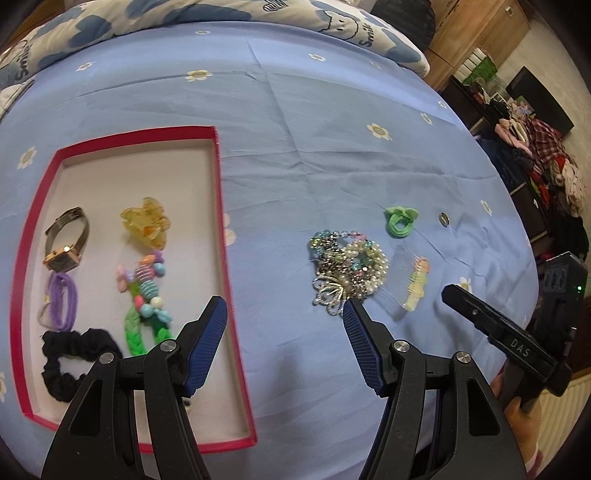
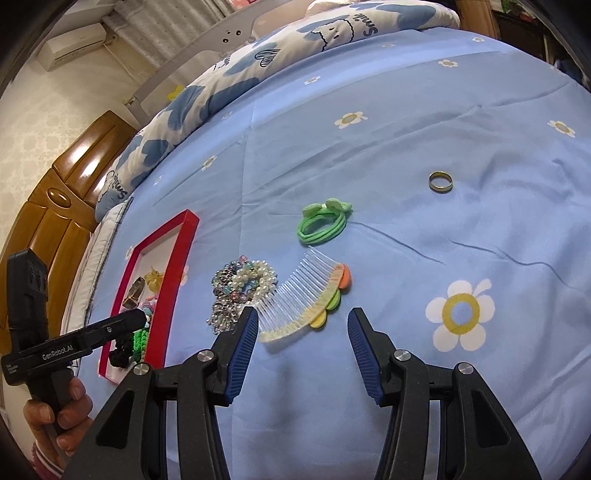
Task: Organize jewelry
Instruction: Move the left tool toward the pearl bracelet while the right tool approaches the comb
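Note:
A red-rimmed tray (image 1: 221,206) lies on the blue bedsheet, holding a watch (image 1: 65,236), yellow claw clip (image 1: 146,223), beaded clip (image 1: 147,280), purple hair ties (image 1: 62,301) and black scrunchie (image 1: 68,356). Right of it lie a heap of bead and pearl bracelets (image 1: 347,271), a clear hair comb (image 1: 412,282), a green hair tie (image 1: 400,221) and a ring (image 1: 443,219). My left gripper (image 1: 284,314) is open and empty, between tray and heap. My right gripper (image 2: 301,323) is open and empty, just short of the comb (image 2: 299,306); bracelets (image 2: 240,288), green tie (image 2: 323,221) and ring (image 2: 440,181) lie beyond.
A blue-and-white patterned quilt (image 1: 221,14) is bunched along the bed's far edge. A wooden headboard (image 2: 62,206) stands at the left in the right wrist view. Clothes and furniture (image 1: 535,155) crowd the room beyond the bed's right edge. The tray (image 2: 184,254) lies left of the bracelets.

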Motion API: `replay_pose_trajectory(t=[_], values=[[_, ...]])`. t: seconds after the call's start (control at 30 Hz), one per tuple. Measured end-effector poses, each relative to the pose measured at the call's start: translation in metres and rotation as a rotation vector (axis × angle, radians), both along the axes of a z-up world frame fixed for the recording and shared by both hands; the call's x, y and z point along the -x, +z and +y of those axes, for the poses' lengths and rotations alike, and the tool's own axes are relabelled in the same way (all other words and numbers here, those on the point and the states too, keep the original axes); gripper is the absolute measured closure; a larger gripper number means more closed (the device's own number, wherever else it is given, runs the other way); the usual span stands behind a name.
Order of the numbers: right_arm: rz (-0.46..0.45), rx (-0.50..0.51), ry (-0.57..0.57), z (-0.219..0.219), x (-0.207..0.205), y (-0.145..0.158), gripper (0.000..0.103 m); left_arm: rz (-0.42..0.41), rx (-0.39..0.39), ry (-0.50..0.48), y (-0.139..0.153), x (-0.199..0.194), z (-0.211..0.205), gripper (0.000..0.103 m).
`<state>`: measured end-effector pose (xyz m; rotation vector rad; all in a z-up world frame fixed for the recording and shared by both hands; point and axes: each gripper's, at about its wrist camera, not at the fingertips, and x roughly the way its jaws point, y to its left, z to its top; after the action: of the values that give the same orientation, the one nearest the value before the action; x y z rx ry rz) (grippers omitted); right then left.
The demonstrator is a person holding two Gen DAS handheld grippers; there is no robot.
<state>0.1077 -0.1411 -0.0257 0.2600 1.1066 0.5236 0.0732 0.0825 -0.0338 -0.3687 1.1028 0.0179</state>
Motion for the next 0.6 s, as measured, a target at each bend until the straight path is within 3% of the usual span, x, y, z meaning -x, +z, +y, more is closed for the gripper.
replay_pose_trajectory(t=[0.3,0.6], values=[[0.021,0.005,0.003,0.001,-0.01,-0.014,0.05,0.017,-0.005,-0.051,-0.014,-0.032,-0.021,0.038],[0.045,-0.02,0.014,0.005,-0.017,-0.03,0.049,0.072,0.046,-0.076,-0.043,-0.063,-0.028,0.041]])
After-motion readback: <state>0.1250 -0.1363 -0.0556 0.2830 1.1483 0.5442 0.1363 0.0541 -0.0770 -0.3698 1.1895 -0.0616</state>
